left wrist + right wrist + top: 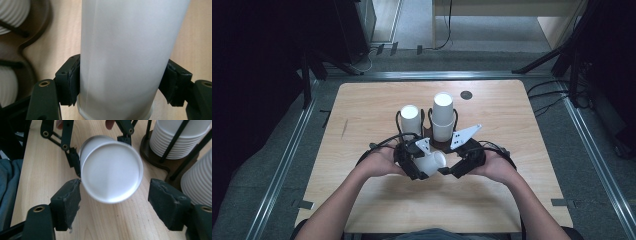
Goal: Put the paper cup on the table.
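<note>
A white paper cup (430, 163) is held on its side just above the desk (377, 200), in front of the person, between the two hands. The left claw (418, 167) is clenched on the cup: in the left gripper view, the cup's wall (125, 55) is pressed on both sides by the black pads (72, 82), near the rolled rim at the bottom of the picture. The right claw (451, 170) is seen just beside the cup's closed end, and its jaws stand released; in the right gripper view the round base of the cup (111, 171) is seen between the two pads (68, 200), the left pad lying at the base's edge, though whether it touches cannot be told, and the right one standing clear of it. In that same view the left claw (98, 152) is shown farther off, gripping the cup's wall from both sides. Beyond the hands, a dark wooden holder (439, 145) with black wire uprights is set on the desk, and two stacks of white cups are carried in it upside down: a shorter stack (410, 120) to the left and a taller stack (442, 116) to the right. Farther still, a small dark round mark (466, 95) is seen near the far edge of the desk.
</note>
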